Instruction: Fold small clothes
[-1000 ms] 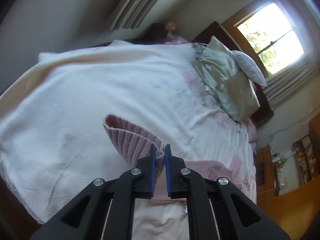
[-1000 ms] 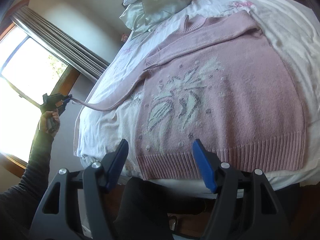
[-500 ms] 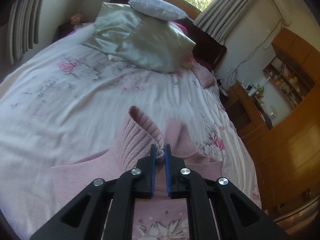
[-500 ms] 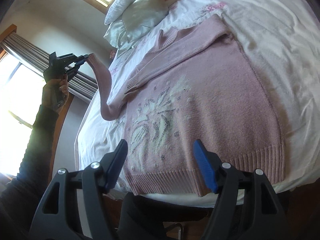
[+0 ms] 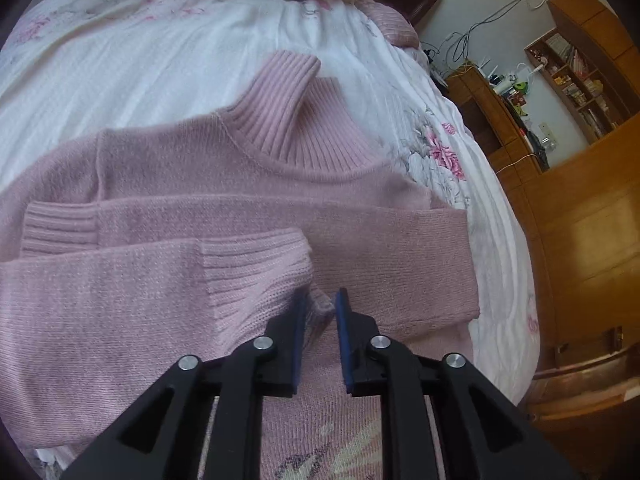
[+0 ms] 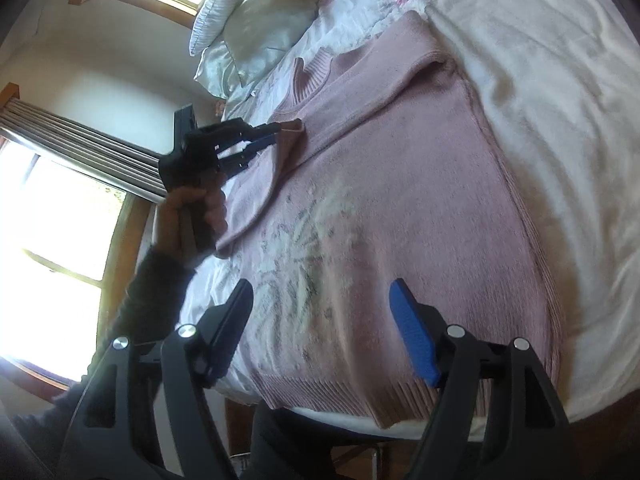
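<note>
A pink knit sweater [image 5: 240, 168] with a pale flower pattern lies flat, front up, on the bed [image 6: 400, 200]. One sleeve [image 5: 280, 216] is folded across the chest. My left gripper [image 5: 320, 300] hovers just above the chest and pinches the corner of the other sleeve's ribbed cuff [image 5: 256, 268], its pads only a little apart. The right wrist view shows this gripper [image 6: 272, 132] with the cuff [image 6: 294, 126] hanging from its tip. My right gripper [image 6: 320, 286] stands wide open above the sweater's lower half, holding nothing.
Silver and white pillows [image 6: 264, 32] sit at the head of the bed on a floral sheet [image 5: 140, 52]. A white blanket [image 6: 540, 100] lies to the sweater's right. Wooden cabinets [image 5: 580, 220] line one wall; a bright window [image 6: 60, 220] is behind the person's hand [image 6: 196, 216].
My left gripper carried the sleeve from out beside the bed over onto the sweater's chest and lowered it. Its pads now stand slightly farther apart. The right gripper moved in closer over the sweater.
</note>
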`<state>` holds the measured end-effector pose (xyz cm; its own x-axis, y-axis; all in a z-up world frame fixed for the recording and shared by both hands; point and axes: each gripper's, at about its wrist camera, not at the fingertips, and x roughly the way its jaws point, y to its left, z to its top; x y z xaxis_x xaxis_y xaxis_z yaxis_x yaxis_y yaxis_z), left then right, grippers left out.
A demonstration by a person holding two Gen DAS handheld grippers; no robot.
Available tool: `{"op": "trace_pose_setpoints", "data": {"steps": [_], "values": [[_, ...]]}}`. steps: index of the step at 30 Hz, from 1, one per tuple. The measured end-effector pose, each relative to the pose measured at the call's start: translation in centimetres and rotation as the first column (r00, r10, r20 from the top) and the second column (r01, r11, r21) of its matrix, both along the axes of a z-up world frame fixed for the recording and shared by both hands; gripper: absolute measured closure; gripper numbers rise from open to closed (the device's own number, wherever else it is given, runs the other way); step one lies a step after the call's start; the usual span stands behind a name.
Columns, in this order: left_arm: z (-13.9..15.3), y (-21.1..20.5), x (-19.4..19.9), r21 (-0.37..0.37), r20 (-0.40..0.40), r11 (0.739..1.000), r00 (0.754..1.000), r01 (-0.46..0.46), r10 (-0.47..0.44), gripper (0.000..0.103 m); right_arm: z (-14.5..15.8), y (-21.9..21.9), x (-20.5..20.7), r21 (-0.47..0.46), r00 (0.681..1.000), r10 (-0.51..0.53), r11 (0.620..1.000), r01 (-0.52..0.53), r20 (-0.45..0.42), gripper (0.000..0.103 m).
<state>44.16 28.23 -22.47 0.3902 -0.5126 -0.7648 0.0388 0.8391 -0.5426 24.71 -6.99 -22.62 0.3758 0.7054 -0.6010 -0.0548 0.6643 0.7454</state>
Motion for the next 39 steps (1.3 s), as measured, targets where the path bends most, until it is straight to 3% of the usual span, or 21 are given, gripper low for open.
{"op": "trace_pose_setpoints", "data": {"steps": [2,4,6,8,14,17,21,24,25,26,27,28,34,39], "values": [[1.1,1.7,-1.6,-0.043,0.038,0.999,0.999,-0.031,0.033,0.055,0.0,0.1,4.2,0.082,1.0,0.021,0.996,-0.02,-0.016,0.033],[2.2,3.4,-3.6,-0.058,0.065,0.997,0.996,-0.052,0.056,0.042,-0.5,1.2,8.9,0.176,0.997,0.061,0.983,-0.051,-0.047,0.042],[2.8,5.2,-6.2,-0.076,0.069,0.996,0.996,-0.052,0.058,0.04,-1.6,3.3,14.0,0.252,0.988,0.123,0.963,-0.097,-0.09,0.048],[2.9,7.1,-9.6,-0.09,0.075,0.994,0.995,-0.06,0.067,0.032,-2.9,5.6,18.5,0.267,0.979,0.158,0.956,-0.119,-0.13,0.049],[0.9,12.4,-20.1,-0.083,0.062,0.989,0.99,-0.124,0.129,0.029,-6.4,13.0,25.9,0.126,0.949,0.215,0.974,-0.19,-0.232,0.049],[-1.1,15.1,-24.4,-0.108,0.017,0.973,0.978,-0.204,0.207,0.028,-6.9,15.4,26.6,-0.009,0.948,0.215,0.975,-0.224,-0.232,0.049],[-3.6,17.6,-28.4,-0.188,-0.058,0.933,0.952,-0.306,0.3,0.028,-6.6,16.8,26.6,-0.034,0.949,0.219,0.972,-0.233,-0.227,0.046],[-4.8,18.2,-29.9,-0.214,-0.091,0.914,0.939,-0.343,0.331,0.028,-6.4,17.4,26.9,-0.056,0.948,0.218,0.97,-0.237,-0.232,0.057],[-4.9,18.3,-30.3,-0.218,-0.095,0.911,0.937,-0.35,0.337,0.028,-6.2,17.6,27.1,-0.067,0.948,0.219,0.969,-0.24,-0.23,0.066],[-5.1,18.4,-30.6,-0.221,-0.102,0.909,0.935,-0.355,0.34,0.028,-5.8,17.9,27.0,-0.082,0.95,0.222,0.966,-0.245,-0.22,0.073],[-5.1,18.4,-30.9,-0.224,-0.104,0.907,0.934,-0.356,0.341,0.028,-5.3,18.1,27.0,-0.098,0.952,0.225,0.963,-0.249,-0.206,0.089],[-5.0,18.3,-31.0,-0.223,-0.101,0.907,0.934,-0.357,0.343,0.028,-4.5,18.3,27.0,-0.106,0.955,0.228,0.962,-0.251,-0.188,0.094],[-4.2,18.1,-31.8,-0.229,-0.085,0.906,0.934,-0.356,0.346,0.028,3.7,18.1,26.7,-0.155,0.97,0.241,0.958,-0.242,-0.023,0.096],[-3.6,17.8,-32.2,-0.245,-0.071,0.902,0.935,-0.355,0.349,0.028,10.6,13.4,26.9,-0.186,0.98,0.169,0.971,-0.148,0.103,0.096]]}}
